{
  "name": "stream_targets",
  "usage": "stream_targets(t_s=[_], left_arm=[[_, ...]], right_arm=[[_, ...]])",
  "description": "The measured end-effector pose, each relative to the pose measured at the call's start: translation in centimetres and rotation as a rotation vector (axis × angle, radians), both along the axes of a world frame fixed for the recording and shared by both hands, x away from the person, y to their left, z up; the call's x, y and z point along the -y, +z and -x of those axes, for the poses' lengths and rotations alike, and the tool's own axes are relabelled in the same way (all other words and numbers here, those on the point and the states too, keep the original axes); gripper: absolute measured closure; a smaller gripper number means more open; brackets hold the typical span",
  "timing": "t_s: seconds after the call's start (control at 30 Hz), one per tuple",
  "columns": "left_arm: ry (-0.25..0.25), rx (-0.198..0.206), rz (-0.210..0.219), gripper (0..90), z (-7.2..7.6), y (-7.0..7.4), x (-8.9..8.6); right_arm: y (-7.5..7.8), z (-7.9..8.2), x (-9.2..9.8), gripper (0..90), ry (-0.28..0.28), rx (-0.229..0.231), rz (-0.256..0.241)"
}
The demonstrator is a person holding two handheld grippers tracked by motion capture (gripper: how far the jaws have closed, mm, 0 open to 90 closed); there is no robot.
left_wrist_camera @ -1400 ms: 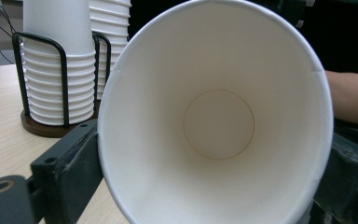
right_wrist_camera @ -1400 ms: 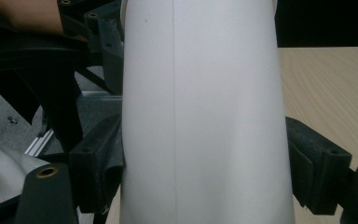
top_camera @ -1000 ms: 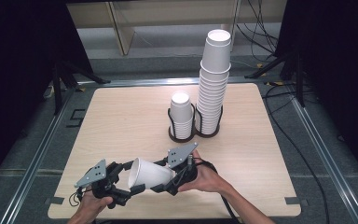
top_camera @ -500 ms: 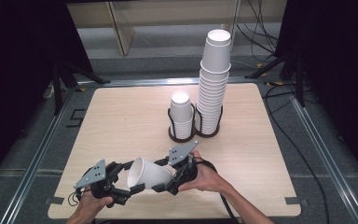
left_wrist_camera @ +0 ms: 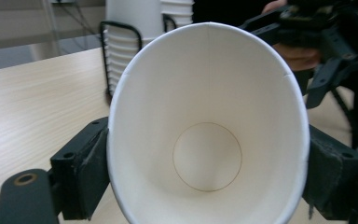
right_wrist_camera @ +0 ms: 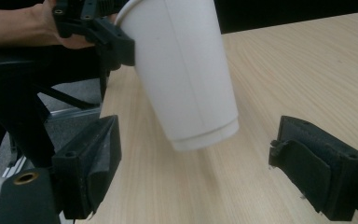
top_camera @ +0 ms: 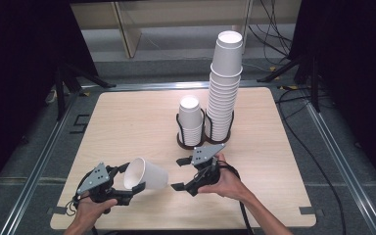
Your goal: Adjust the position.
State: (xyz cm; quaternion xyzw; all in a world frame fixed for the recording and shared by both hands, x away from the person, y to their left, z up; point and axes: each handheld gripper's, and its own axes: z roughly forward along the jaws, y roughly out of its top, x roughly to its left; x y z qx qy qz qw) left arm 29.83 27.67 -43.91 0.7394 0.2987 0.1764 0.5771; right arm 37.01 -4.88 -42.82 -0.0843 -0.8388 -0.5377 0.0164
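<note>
Near front edge, left gripper (top_camera: 127,183) pinches cup (top_camera: 147,175) sideways, base twd spread right gripper (top_camera: 179,174)

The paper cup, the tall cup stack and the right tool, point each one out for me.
paper cup (top_camera: 149,175), high view, on its side wall.
tall cup stack (top_camera: 223,98), high view, mid-height on the stacked rims.
right tool (top_camera: 181,173), high view, midway between its open jaws.

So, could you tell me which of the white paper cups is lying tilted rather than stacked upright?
The single cup clamped in the left hand-held gripper, its mouth facing that gripper; the others stand nested in the black holder.
</note>
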Motion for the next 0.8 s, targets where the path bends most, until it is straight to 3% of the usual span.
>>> stream_targets(t_s=[0.13,0.4,0.5,0.67,0.77,0.8], left_arm=[[0.064,0.016,-0.029,15.1,-0.4,0.1,-0.3],[0.186,0.006,-0.123,15.2,-1.3,0.1,-1.1],[0.221,0.003,-0.125,15.2,-1.9,0.1,-1.4],[0.287,-0.013,-0.165,15.1,-2.8,0.2,-1.9],[0.304,-0.030,-0.162,15.1,-3.6,0.2,-2.0],[0.314,-0.035,-0.167,15.1,-3.9,0.2,-2.1]], right_arm=[[-0.1,0.0,1.2,15.7,-0.048,0.006,0.001],[-0.1,0.2,3.8,15.9,-0.120,0.019,0.027],[-0.1,0.1,4.7,16.0,-0.161,0.032,0.039],[-0.4,-0.2,5.6,16.4,-0.209,0.040,0.072],[-0.5,-0.3,5.8,16.5,-0.218,0.052,0.080],[-0.5,-0.3,5.8,16.6,-0.216,0.037,0.080]])
